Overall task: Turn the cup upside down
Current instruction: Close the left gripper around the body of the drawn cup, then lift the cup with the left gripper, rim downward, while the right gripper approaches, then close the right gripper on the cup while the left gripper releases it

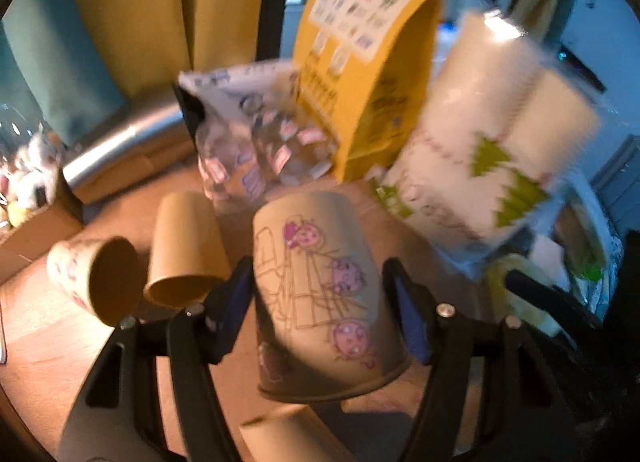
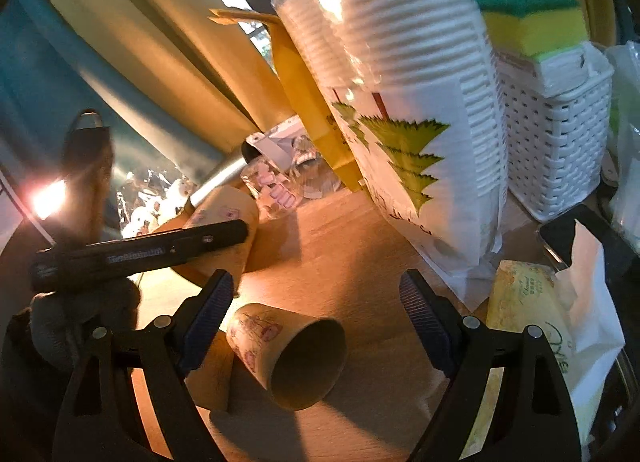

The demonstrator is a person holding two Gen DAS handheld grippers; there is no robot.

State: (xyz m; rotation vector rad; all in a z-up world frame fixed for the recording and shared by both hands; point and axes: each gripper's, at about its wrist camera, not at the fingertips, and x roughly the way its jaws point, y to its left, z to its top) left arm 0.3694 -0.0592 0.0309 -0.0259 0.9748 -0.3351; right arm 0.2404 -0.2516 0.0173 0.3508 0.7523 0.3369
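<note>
In the left wrist view a paper cup with pink drawings (image 1: pixel 320 294) stands upside down on the wooden table (image 1: pixel 48 334), rim down, slightly tilted. My left gripper (image 1: pixel 322 310) is open, its blue pads on either side of the cup with gaps. A plain brown cup (image 1: pixel 186 252) and a printed cup (image 1: pixel 92 278) lie on their sides to the left. In the right wrist view my right gripper (image 2: pixel 316 326) is open over a printed cup (image 2: pixel 292 354) lying on its side, mouth toward the camera. The left gripper's arm (image 2: pixel 140 250) shows at the left.
At the table's back stand a yellow bag (image 1: pixel 360 62), a sleeve of stacked white cups (image 2: pixel 400 102), a bag of small glasses (image 1: pixel 260 150), a white woven basket with a sponge (image 2: pixel 556 134) and a tissue pack (image 2: pixel 528 310). A cardboard box (image 1: pixel 36 222) sits far left.
</note>
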